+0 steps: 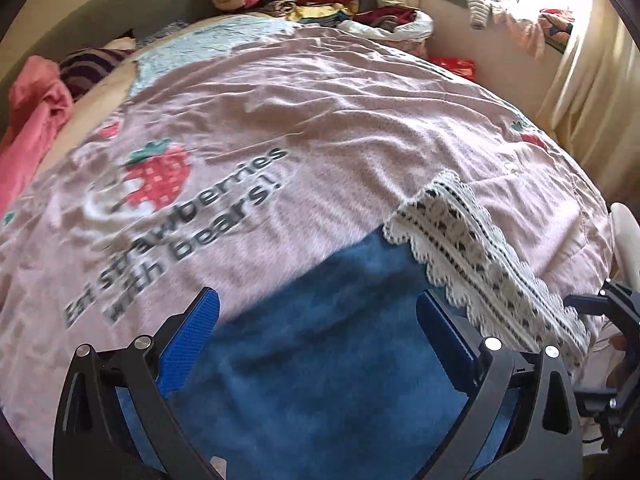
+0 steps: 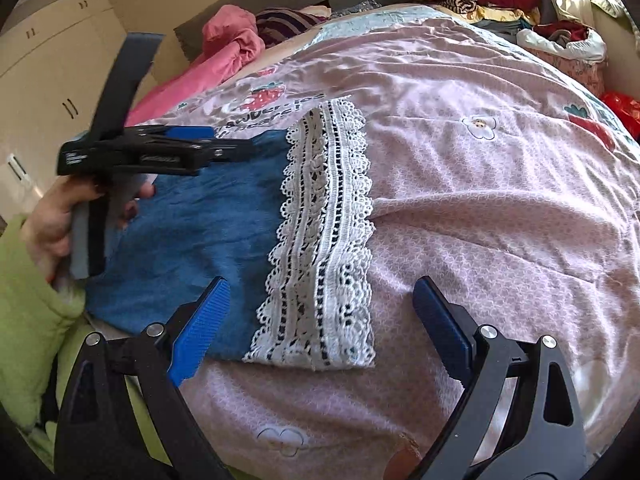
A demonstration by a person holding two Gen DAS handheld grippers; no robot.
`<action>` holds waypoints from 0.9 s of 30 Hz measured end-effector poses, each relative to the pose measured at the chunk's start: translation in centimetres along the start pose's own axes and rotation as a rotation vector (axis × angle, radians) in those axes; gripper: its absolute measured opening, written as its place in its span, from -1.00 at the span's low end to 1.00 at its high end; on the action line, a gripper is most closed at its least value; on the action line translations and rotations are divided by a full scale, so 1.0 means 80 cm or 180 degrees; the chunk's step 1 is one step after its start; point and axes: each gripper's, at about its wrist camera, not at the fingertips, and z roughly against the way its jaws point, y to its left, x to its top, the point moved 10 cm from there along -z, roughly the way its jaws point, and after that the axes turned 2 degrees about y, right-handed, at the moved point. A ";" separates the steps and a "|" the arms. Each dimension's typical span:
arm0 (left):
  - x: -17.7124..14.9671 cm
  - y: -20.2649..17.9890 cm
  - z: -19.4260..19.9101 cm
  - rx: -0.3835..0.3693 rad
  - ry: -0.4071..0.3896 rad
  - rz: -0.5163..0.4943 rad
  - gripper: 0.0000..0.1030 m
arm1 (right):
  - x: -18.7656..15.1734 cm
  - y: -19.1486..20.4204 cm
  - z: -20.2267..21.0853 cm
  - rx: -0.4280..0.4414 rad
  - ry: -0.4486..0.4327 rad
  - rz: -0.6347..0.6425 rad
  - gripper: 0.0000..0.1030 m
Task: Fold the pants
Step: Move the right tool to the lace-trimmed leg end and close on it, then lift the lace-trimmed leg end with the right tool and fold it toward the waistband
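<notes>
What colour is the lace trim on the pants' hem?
White, openwork lace trim on blue pants; clearest in the right wrist view.

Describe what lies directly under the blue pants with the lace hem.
The blue pants with the lace hem lie flat on a pink bedspread printed with strawberries. The spread shows all around them; whatever is beneath the pants themselves is covered.

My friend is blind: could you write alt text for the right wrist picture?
Folded blue pants with a white lace hem lie on a pink bedspread. The open right gripper hovers over the hem; the left gripper sits above the blue fabric.
</notes>
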 end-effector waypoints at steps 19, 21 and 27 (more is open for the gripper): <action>0.001 -0.053 -0.037 -0.0721 0.0035 0.0012 -0.52 | 0.007 0.024 -0.035 0.0479 0.0088 0.0019 -0.70; 0.003 -0.055 -0.031 -0.0685 -0.0033 0.0009 -0.62 | 0.011 0.029 -0.028 0.0512 0.0053 0.0030 -0.74; 0.005 -0.038 0.001 -0.0943 -0.0246 0.0227 -0.76 | 0.032 0.075 -0.007 0.0613 -0.0090 0.0286 -0.78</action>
